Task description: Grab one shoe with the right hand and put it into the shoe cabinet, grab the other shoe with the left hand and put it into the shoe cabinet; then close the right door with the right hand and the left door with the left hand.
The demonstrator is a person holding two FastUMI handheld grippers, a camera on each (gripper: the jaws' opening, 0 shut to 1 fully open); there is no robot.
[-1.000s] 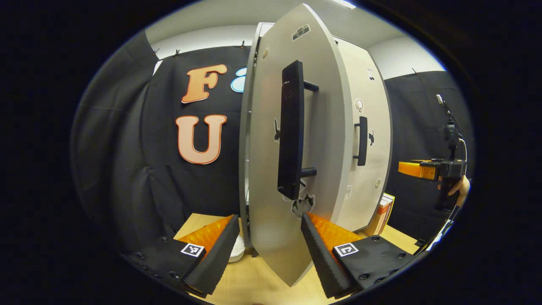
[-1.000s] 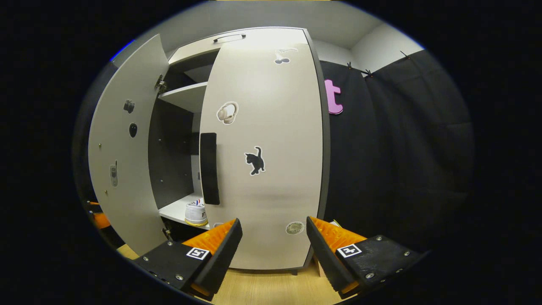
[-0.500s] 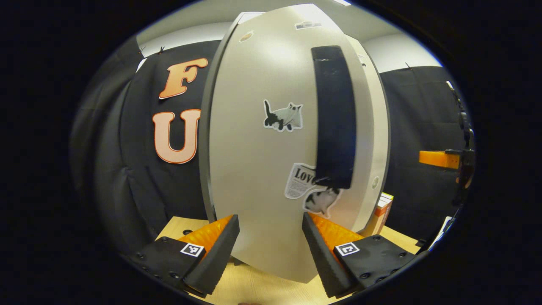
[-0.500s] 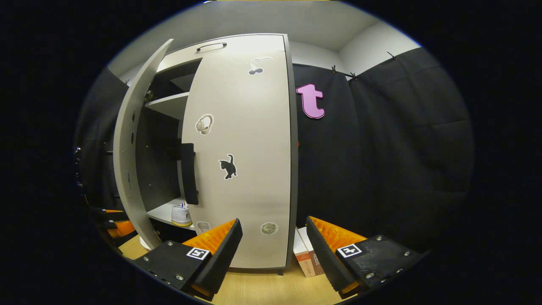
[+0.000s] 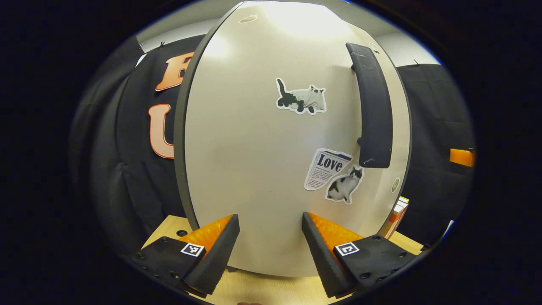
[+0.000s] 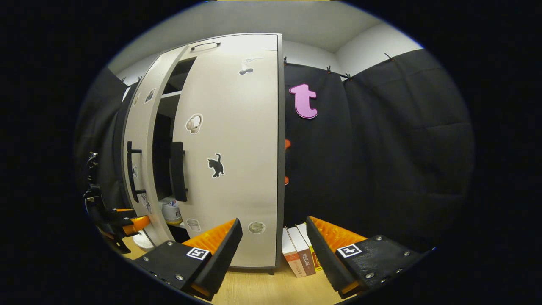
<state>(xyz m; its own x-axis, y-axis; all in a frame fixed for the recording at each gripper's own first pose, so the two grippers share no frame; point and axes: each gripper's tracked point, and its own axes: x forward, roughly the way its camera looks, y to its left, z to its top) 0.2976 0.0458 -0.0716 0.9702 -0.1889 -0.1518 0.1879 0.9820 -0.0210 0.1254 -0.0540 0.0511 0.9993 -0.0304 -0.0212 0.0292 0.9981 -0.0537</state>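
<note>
Left gripper [image 5: 270,237] points straight at the left door [image 5: 262,140], fingers spread wide, holding nothing, tips close to the panel; contact can't be told. Door is smooth, pale, matte, with cat stickers and a long dark bar handle [image 5: 371,106] by its free edge. Right gripper [image 6: 271,245] gapes empty before the shut right door [image 6: 237,169]. Left door is ajar; white shoe [image 6: 171,211] sits inside the shoe cabinet [image 6: 237,42], behind the gap. Books [image 6: 298,250] stand beside the cabinet.

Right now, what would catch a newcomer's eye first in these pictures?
The pale left door looms right ahead of the open left gripper, cat stickers beside its dark handle. In the right gripper view, a dark gap remains between the doors, a white shoe inside.
</note>
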